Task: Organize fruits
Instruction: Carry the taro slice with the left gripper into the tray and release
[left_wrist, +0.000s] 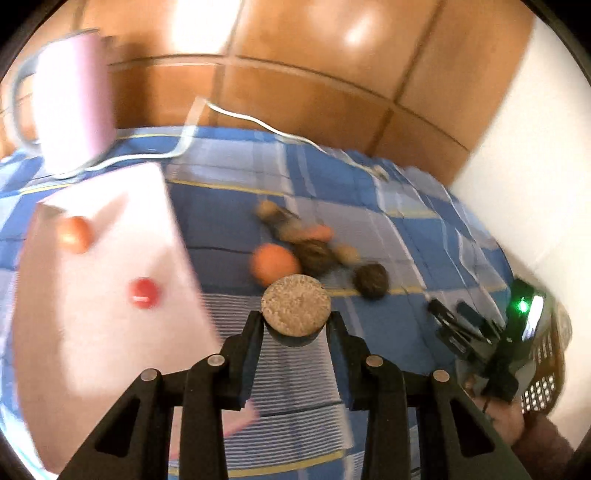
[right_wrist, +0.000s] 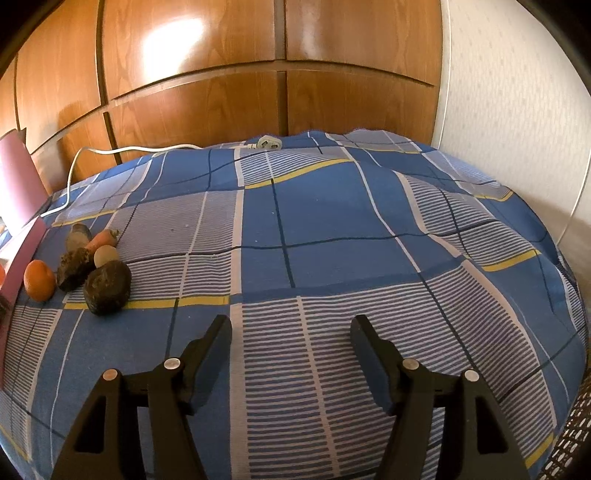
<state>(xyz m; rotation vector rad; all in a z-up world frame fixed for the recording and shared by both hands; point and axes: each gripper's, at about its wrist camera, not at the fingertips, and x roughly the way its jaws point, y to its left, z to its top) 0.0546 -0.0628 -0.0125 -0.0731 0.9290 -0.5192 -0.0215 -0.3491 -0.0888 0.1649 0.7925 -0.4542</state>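
A round brown piece of produce with a flat, rough cut face (left_wrist: 295, 310) is held clamped between the fingers of the left hand-held gripper (left_wrist: 295, 325), above the bed's blue checked bedspread (left_wrist: 369, 206). What kind of produce it is cannot be told. To its left, a pink-white box (left_wrist: 110, 266) is seen, blurred, with an orange-brown round fruit (left_wrist: 74, 233) and a small red one (left_wrist: 144, 292) lying inside.

Beyond the held piece a small pile remains on the bedspread: an orange (right_wrist: 39, 279) nearest the box wall, two dark brown lumps (right_wrist: 107, 287) beside it, a pale round piece (right_wrist: 105, 255), a carrot (right_wrist: 103, 238) and one more brownish item behind. The pieces are touching or just beside one another.

The right hand-held gripper (right_wrist: 291, 328) is held over a striped patch of the bedspread, well apart from the pile, its jaws spread wide with nothing between them.

A white cable (right_wrist: 110, 150) with a plug (right_wrist: 266, 142) is laid along the far edge of the bed, in front of wooden wardrobe doors (right_wrist: 221, 74).
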